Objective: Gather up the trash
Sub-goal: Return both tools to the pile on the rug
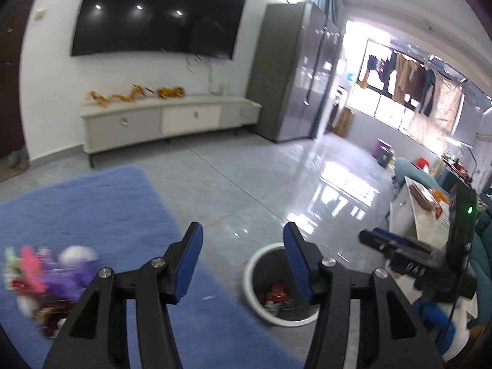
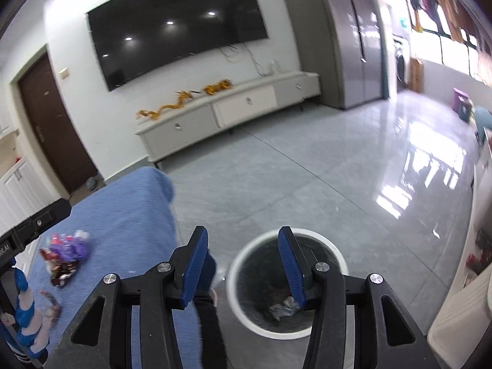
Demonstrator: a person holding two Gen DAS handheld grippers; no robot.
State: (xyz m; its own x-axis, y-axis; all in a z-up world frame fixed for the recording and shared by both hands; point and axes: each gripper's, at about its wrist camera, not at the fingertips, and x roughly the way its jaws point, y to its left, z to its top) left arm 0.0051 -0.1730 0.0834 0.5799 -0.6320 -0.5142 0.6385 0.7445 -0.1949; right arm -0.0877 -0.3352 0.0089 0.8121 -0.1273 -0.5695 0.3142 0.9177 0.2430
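Note:
My left gripper [image 1: 243, 230] is open with nothing between its blue pads, held above the edge of a blue cloth surface [image 1: 92, 209]. A blurred pile of colourful wrappers [image 1: 46, 270] lies on the cloth to its left. A round bin with a white rim [image 1: 252, 264] stands on the floor to its right, with red wrappers [image 1: 276, 292] inside. My right gripper [image 2: 243, 233] is open and empty above the same bin [image 2: 338, 261], which holds crumpled trash [image 2: 284, 306]. The wrapper pile [image 2: 66, 252] and a single wrapper [image 2: 52, 304] lie on the cloth [image 2: 123, 215] at the left.
Glossy grey tiles [image 2: 307, 184] stretch to a low TV cabinet [image 1: 153, 123] under a wall-mounted TV [image 1: 160, 12]. A tall grey cupboard [image 1: 292, 77] stands at the right. A white table [image 1: 412, 215] with items and a teal sofa sit at the far right.

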